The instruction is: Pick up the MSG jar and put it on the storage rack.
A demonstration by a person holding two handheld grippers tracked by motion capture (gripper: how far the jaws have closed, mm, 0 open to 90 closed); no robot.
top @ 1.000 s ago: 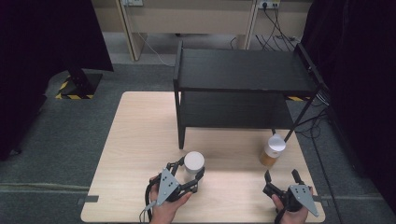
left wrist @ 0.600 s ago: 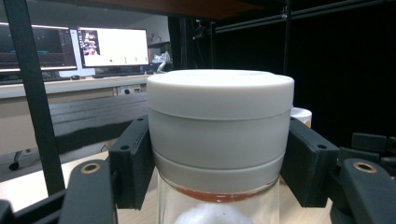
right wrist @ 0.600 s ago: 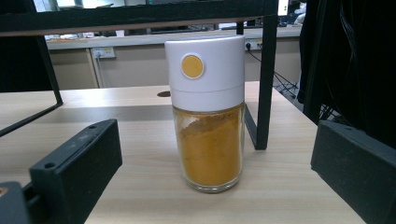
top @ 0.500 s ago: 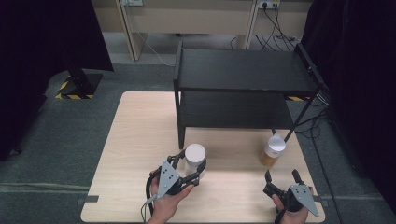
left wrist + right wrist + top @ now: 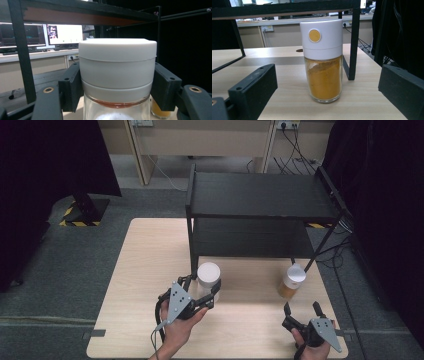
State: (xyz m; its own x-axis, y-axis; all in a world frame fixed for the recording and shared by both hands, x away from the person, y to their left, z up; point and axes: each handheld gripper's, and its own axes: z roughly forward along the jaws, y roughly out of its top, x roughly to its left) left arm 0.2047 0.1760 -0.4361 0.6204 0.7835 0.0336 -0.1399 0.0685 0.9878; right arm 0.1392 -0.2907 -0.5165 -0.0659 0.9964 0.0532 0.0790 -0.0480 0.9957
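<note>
A glass jar with a white lid (image 5: 208, 276) is held off the table by my left gripper (image 5: 202, 292), whose jaws press on both sides just under the lid. In the left gripper view the white-lidded jar (image 5: 117, 72) sits between the two jaws with white contents in the glass. A second jar of yellow powder (image 5: 292, 282) stands on the table by the shelf's right front leg. My right gripper (image 5: 302, 309) is open a short way in front of it. In the right gripper view the yellow powder jar (image 5: 323, 62) stands upright beyond the spread jaws.
A black two-level shelf (image 5: 260, 195) stands on the back half of the wooden table (image 5: 150, 260); its front legs (image 5: 192, 245) are close to both jars. Dark curtains flank the scene. Desks and cables lie beyond the table.
My left gripper has raised the white-lidded jar off the table and carried it slightly forward toward the shelf. The right gripper and the yellow jar have not moved.
</note>
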